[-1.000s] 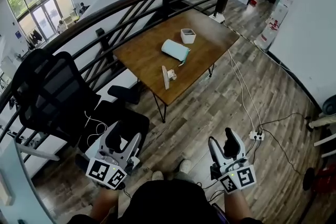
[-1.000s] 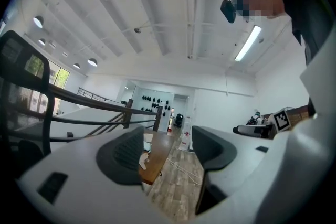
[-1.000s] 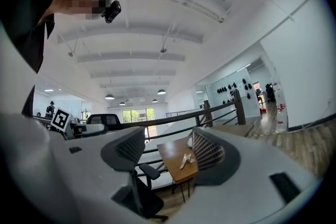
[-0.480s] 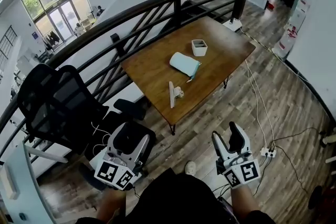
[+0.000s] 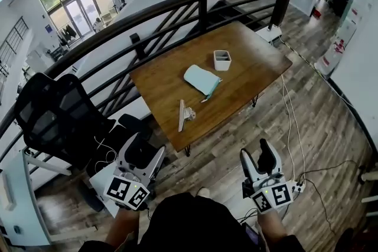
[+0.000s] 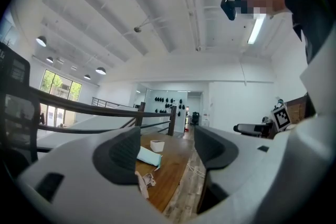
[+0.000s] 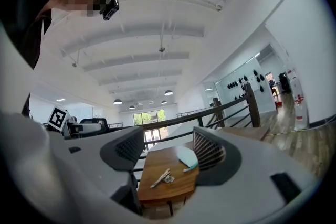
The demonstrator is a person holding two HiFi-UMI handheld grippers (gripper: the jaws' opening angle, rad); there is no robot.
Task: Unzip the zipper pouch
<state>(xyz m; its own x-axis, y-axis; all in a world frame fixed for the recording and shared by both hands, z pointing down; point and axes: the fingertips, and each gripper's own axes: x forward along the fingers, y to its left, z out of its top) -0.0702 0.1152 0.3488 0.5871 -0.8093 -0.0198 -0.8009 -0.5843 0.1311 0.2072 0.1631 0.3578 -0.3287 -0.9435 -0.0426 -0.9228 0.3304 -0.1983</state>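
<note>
Zipper pouch (image 5: 202,79), a pale mint, soft-looking rounded rectangle, lies flat near the middle of a brown wooden table (image 5: 159,85), just beside a small white square cup (image 5: 222,59). It is probably light and floppy and may slide on smooth wood, so one end needs pinning while its small pull tab is pinched. Left gripper (image 5: 144,150) and right gripper (image 5: 257,153) hover well short of the table, both spread and empty; the left's jaws have just been opening.
</note>
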